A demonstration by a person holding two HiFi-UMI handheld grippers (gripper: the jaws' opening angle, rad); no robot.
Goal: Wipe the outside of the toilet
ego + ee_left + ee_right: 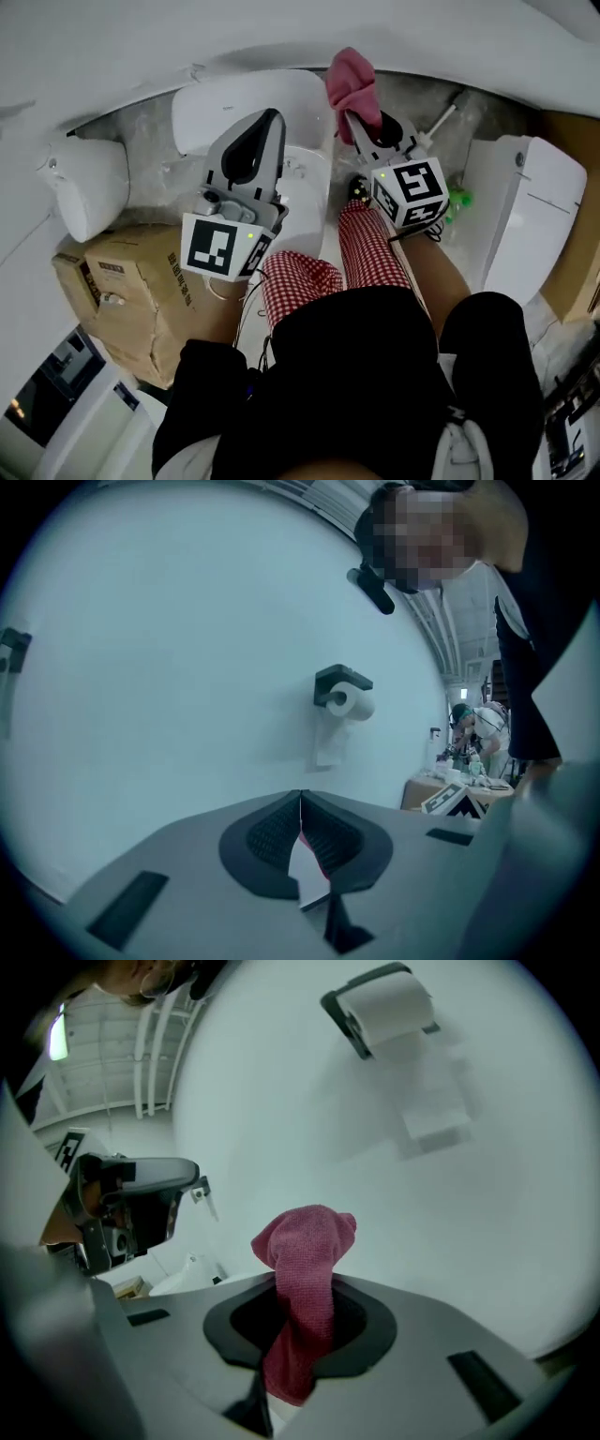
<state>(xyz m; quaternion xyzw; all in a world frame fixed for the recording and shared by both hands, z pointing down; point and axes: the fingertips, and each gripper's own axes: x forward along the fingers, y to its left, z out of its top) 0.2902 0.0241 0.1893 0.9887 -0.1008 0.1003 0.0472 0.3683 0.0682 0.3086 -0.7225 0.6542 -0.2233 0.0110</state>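
At the left of the head view sits a cardboard box (131, 291). Just right of it is the left gripper (272, 117). Its two jaws are pressed together. Its own view (300, 803) shows the tips meet and nothing is held there.

The toilet (244, 103) is in the upper middle of the head view. It lies under and between the two grippers. Its white tank top is just left of the pink cloth (354, 84).

The right gripper (361, 122) is right of the middle. Its jaws are closed tight on the pink cloth. The cloth pokes out long past the tips, toward the top of the frame. I think this hand is the one to wipe, as it has the cloth and is beside the tank. It would have to tip down and left to touch the toilet.

The head view shows the toilet. The right gripper view does not clearly show it. There the cloth (305, 1260) stands up from the closed jaws, facing a bare wall (281, 1101) with a paper roll (389, 1007) at the upper right.
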